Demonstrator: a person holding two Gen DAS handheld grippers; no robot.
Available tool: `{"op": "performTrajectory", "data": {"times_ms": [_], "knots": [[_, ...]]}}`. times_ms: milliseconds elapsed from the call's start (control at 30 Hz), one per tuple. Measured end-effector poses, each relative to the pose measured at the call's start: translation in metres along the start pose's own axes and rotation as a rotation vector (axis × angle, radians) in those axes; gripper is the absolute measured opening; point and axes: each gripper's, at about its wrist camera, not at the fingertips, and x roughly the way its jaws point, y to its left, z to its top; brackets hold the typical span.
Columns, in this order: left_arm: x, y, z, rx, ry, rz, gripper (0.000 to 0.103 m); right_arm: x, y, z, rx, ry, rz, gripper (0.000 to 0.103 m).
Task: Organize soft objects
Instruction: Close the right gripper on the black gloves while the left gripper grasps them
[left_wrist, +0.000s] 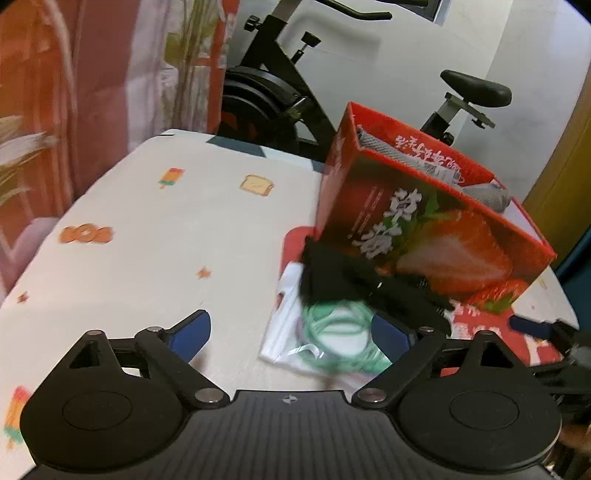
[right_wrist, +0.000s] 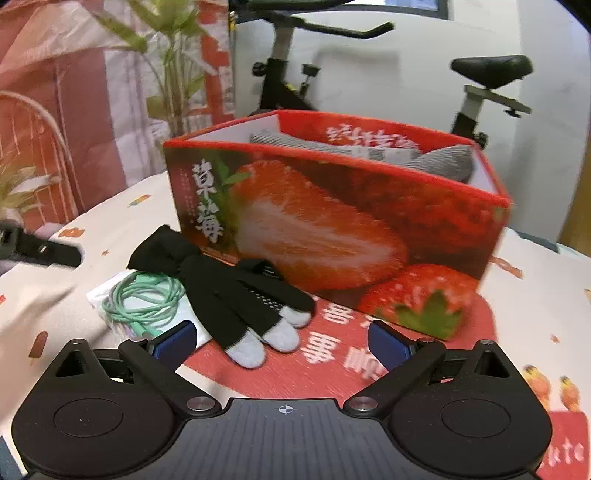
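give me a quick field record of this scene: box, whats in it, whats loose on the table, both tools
box: red strawberry box, open top, on the table
in box: grey knitted items
loose: black glove with grey fingertips, in front of the box
under glove: green cable coiled on a white packet
left tool: open, empty, above cable
right tool: open, empty, near glove

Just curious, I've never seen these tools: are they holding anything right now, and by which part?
Nothing. Both the left gripper and the right gripper are open above the black glove.
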Motion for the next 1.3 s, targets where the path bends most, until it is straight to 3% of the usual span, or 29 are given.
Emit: {"op": "performTrajectory", "data": {"times_ms": [67,200,333,433,667,733,767,800,867,1000,1067,1300], "knots": [[0.010,-0.005,0.007,0.011,0.001,-0.017,0.086,0.010,0.003,0.002,-0.013,0.006,0.018,0.096],[0.035,-0.013,0.019,0.036,0.014,-0.059,0.063,0.031,0.008,0.006,-0.033,0.017,0.037,0.091],[0.062,-0.014,0.025,-0.004,0.062,-0.086,0.063,0.048,0.010,0.012,-0.012,0.041,0.065,0.090],[0.079,-0.017,0.028,-0.015,0.087,-0.097,0.063,0.057,0.014,0.014,-0.047,0.051,0.066,0.083],[0.091,-0.023,0.029,-0.008,0.073,-0.109,0.063,0.072,0.014,0.016,-0.037,0.070,0.073,0.073],[0.088,-0.024,0.027,0.002,0.063,-0.110,0.056,0.075,0.013,0.015,-0.033,0.077,0.075,0.070],[0.087,-0.024,0.028,0.007,0.061,-0.108,0.048,0.074,0.013,0.014,-0.033,0.077,0.075,0.066],[0.085,-0.024,0.028,0.012,0.057,-0.096,0.034,0.074,0.013,0.014,-0.035,0.074,0.075,0.064],[0.082,-0.024,0.027,0.019,0.059,-0.062,0.022,0.074,0.013,0.013,-0.035,0.073,0.073,0.056],[0.074,-0.023,0.022,0.005,0.059,-0.069,0.020,0.070,0.010,0.009,-0.025,0.075,0.062,0.043],[0.069,-0.025,0.020,0.013,0.050,-0.070,0.019,0.068,0.011,0.010,-0.040,0.089,0.041,0.031],[0.048,-0.034,0.011,0.046,0.030,-0.074,0.019,0.055,0.008,0.008,0.010,0.106,0.048,0.017]]}}
